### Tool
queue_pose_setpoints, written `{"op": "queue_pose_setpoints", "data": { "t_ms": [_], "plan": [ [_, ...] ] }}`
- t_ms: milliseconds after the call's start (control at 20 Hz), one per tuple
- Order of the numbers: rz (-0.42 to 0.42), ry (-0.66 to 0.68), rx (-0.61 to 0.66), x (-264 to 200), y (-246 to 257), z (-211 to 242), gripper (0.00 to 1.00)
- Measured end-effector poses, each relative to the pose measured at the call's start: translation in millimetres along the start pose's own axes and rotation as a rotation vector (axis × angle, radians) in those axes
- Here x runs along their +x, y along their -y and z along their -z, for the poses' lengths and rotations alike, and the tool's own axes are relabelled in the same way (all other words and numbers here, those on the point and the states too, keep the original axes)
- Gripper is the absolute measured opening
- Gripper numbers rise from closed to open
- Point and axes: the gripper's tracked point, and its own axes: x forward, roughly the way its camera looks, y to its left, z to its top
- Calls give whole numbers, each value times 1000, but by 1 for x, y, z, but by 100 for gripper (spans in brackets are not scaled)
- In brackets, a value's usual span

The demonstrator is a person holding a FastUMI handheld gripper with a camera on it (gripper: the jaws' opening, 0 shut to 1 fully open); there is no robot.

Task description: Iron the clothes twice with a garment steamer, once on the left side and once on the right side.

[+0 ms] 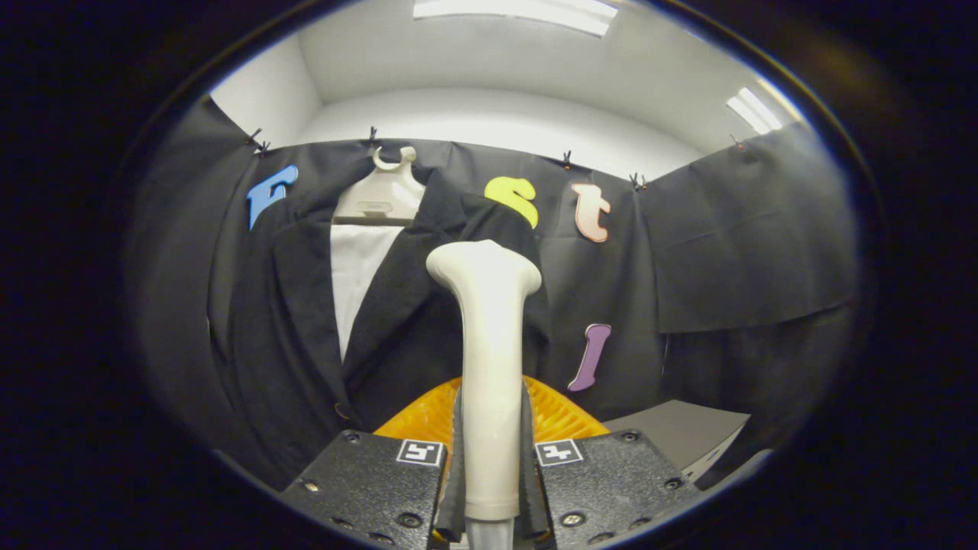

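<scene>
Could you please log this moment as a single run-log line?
gripper: shut on garment steamer | steamer head: raised against dark jacket, right lapel | jacket: on hanger, white shirt inside

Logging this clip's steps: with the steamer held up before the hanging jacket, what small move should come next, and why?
Probably ease the steamer forward onto the jacket. The gripper is shut on its handle, holding it upright, and its head sits in front of the jacket's panel on the far side of the white shirt opening. Whether the head touches the cloth can't be told, so a stroke likely needs closer contact first.
</scene>
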Motion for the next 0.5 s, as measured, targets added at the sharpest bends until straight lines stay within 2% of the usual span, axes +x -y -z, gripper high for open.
{"op": "queue_pose_setpoints", "data": {
  "t_ms": [500],
  "plan": [
    [-59,-119,-51,-31,0,76,31]
  ]
}}
